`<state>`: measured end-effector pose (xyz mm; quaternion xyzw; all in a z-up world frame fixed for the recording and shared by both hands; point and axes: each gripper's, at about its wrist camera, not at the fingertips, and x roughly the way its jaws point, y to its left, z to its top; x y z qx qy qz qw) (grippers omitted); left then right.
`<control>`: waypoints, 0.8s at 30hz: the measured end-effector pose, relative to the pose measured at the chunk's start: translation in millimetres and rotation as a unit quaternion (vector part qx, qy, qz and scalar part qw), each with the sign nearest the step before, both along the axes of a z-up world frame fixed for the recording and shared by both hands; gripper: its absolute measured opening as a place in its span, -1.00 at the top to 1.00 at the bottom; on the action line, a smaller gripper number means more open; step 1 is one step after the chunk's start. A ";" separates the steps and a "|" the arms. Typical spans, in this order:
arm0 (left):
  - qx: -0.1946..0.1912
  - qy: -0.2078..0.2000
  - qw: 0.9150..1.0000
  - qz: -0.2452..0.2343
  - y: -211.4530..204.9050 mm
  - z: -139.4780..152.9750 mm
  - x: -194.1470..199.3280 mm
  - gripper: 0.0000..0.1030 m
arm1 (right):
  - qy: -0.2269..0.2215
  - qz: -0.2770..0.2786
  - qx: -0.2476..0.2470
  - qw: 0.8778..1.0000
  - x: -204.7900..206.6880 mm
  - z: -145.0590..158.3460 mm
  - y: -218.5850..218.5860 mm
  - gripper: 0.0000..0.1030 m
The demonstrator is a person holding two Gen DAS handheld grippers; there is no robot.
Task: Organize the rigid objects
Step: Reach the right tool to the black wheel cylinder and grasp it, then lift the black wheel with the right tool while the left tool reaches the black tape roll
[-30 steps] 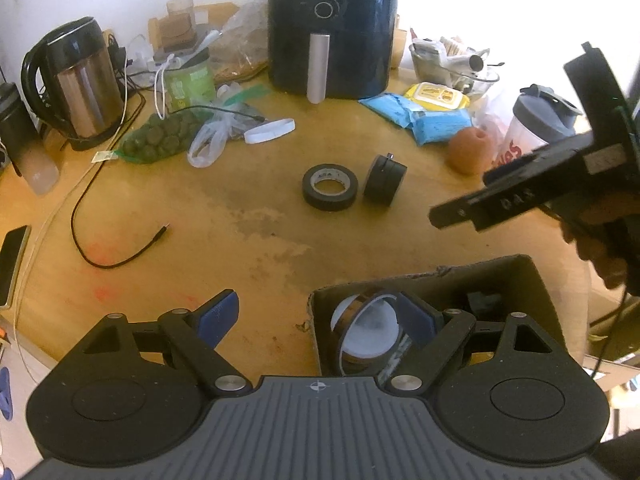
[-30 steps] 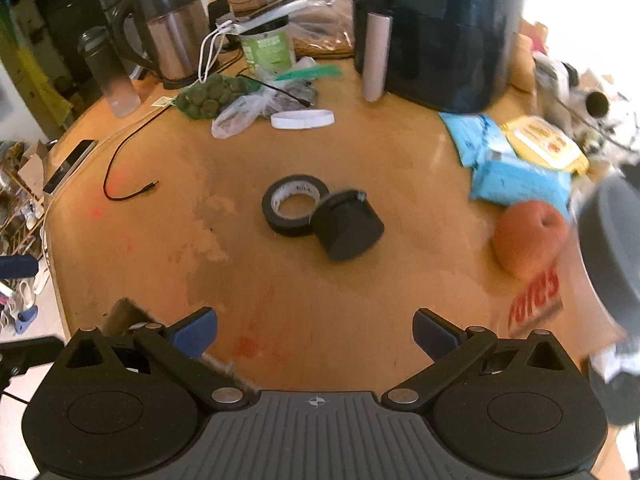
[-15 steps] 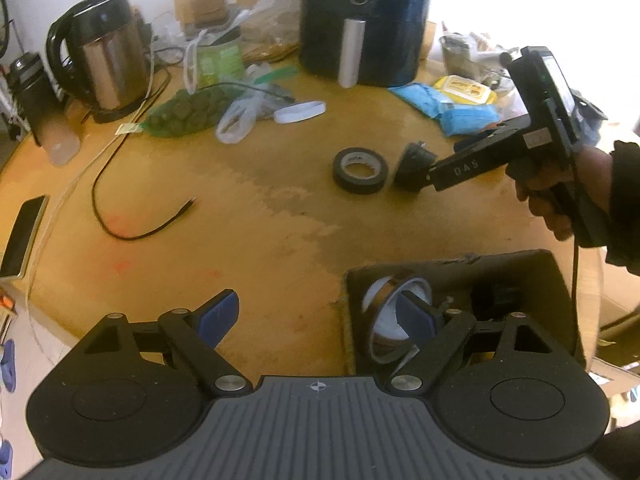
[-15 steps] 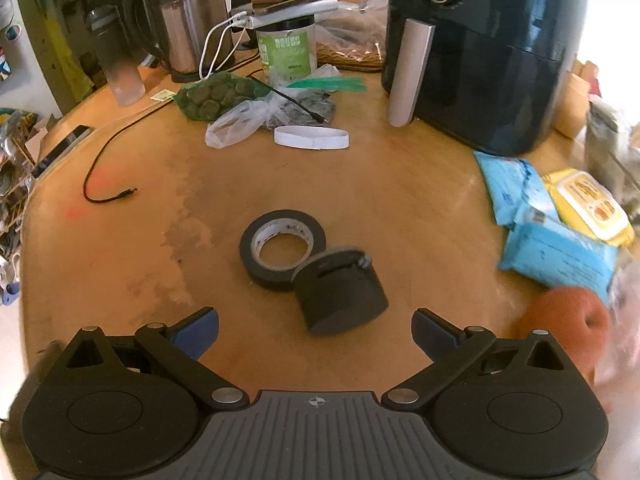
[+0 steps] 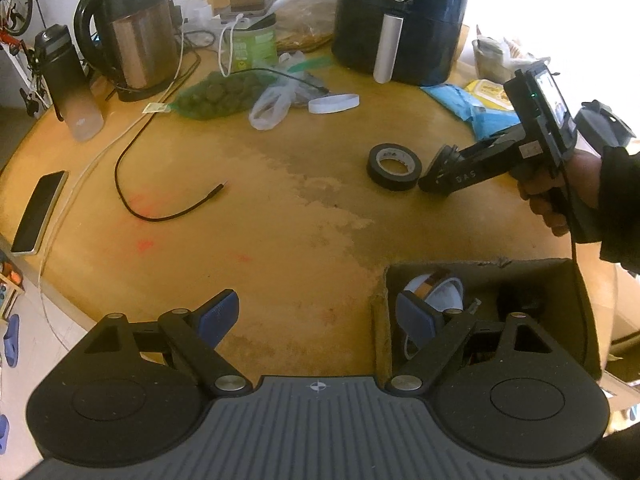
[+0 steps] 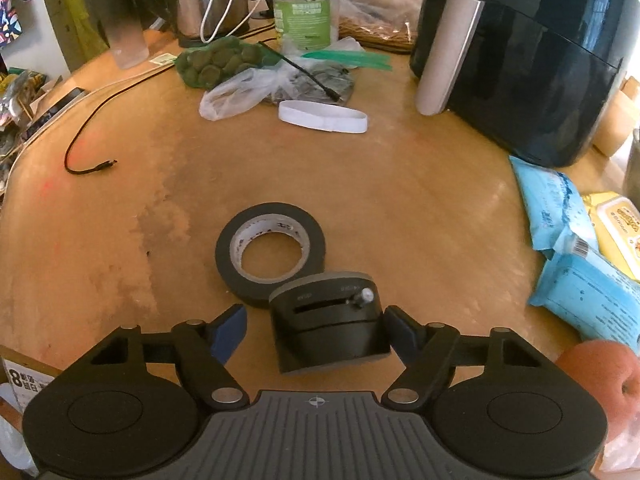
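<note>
- The surface (image 6: 400,184) carried a box (image 5: 576,280) near its edge.
- The right gripper (image 6: 314,330) straddled a black cylinder (image 6: 328,328) touching the tape (image 6: 270,252); its jaws had just been closing, left pad apart.
- The left gripper (image 5: 316,316) hung wide, empty.

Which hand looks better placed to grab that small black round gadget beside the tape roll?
The right. The right gripper already straddles the black gadget, its jaws just closing. The left gripper hangs open by the cardboard box.
</note>
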<state>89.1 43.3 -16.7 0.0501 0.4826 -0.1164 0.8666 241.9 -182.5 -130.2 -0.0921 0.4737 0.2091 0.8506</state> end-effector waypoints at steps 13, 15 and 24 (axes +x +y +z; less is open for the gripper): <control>-0.005 -0.011 1.000 -0.011 -3.7 5.2 3.3 -0.68 | 0.002 0.001 -0.022 1.000 -1.4 -9.9 9.9 -0.18; -0.007 -0.012 1.000 -0.014 -4.5 6.1 3.7 -0.68 | 0.003 0.001 -0.028 1.000 -1.8 -9.5 11.4 -0.18; -0.006 -0.014 0.999 -0.047 -16.9 5.4 9.4 -0.68 | 0.000 -0.008 -0.020 1.000 -10.2 6.5 5.1 -0.18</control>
